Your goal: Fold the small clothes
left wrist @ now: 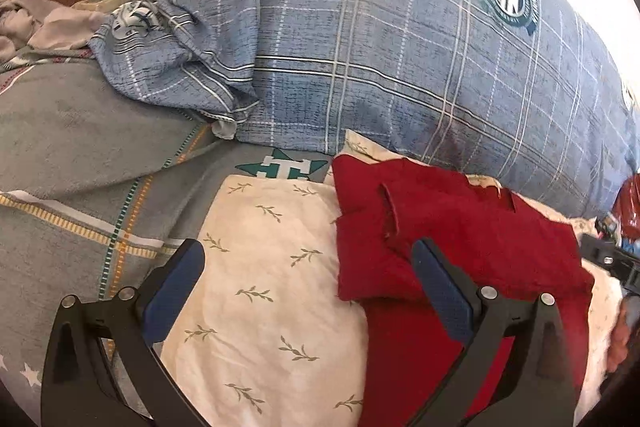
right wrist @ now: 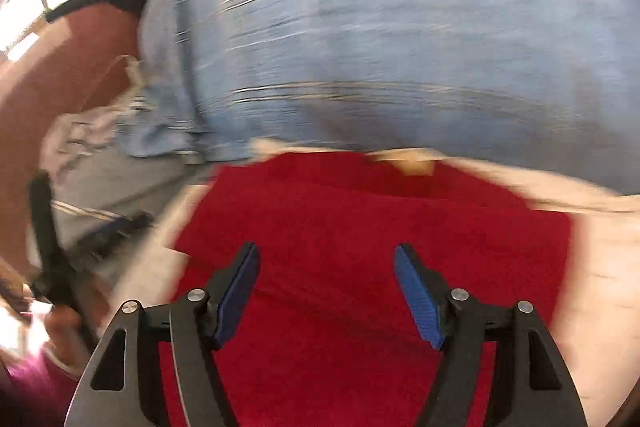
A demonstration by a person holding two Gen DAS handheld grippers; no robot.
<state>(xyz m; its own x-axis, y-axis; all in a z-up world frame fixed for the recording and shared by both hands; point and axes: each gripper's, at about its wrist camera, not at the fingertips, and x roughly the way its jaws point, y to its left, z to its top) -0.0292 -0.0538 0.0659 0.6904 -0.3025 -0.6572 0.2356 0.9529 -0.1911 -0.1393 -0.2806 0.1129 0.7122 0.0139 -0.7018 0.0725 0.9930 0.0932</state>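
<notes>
We see the red garment (left wrist: 460,239) lying folded on a cream cloth (left wrist: 264,291) printed with leaves, just in front of a blue plaid pillow (left wrist: 380,39). Our left gripper (left wrist: 308,259) hangs above cloth and garment, jaws spread and empty. Our right gripper (right wrist: 326,259), jaws likewise spread, sits over the garment; that view is blurred, so contact seems unlikely.

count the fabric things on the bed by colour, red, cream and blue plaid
red: 1, the folded red knit garment
cream: 1, the leaf-print cream cloth under it
blue plaid: 2, the big blue plaid pillow and the crumpled blue plaid cloth
total: 4
</notes>
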